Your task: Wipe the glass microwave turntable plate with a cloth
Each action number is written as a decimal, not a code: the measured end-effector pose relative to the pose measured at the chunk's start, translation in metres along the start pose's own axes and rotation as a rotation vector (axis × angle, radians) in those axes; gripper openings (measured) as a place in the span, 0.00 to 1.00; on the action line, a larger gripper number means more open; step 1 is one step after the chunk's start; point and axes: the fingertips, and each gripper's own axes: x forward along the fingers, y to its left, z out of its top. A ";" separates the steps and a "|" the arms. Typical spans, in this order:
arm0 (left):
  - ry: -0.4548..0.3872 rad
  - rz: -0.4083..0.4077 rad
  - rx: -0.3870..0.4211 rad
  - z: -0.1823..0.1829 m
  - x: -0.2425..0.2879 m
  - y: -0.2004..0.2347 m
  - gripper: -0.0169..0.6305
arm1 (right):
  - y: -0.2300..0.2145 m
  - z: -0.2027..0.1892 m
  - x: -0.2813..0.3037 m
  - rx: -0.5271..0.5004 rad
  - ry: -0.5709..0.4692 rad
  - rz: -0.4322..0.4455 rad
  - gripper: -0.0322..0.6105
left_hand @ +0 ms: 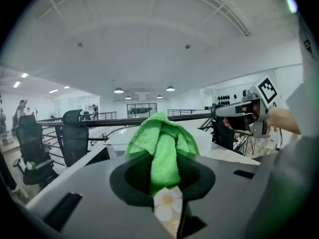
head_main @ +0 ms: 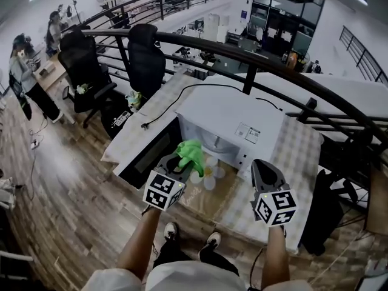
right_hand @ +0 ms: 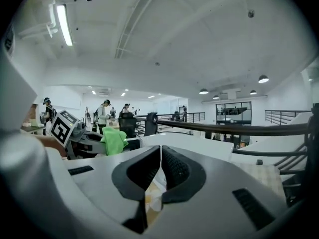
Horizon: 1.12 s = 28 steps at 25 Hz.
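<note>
The cloth [head_main: 191,152] is clamped, bunched, in the left gripper [head_main: 182,161] at centre frame, before the open microwave [head_main: 230,123], seemingly kept ready for wiping. The right gripper [head_main: 262,166] is held closed on nothing at lower right. The glass plate cannot be made out in any view.

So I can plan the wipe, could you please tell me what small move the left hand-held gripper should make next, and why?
Probably lower the left hand-held gripper toward the flowered tablecloth in front of the open microwave. Its jaws clamp the green cloth, held up in the air, while the right hand-held gripper is shut and empty. I cannot clearly make out the plate.
</note>
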 end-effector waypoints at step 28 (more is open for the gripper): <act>0.273 0.149 0.151 -0.159 0.297 0.108 0.19 | 0.002 -0.203 0.070 0.088 0.074 -0.095 0.07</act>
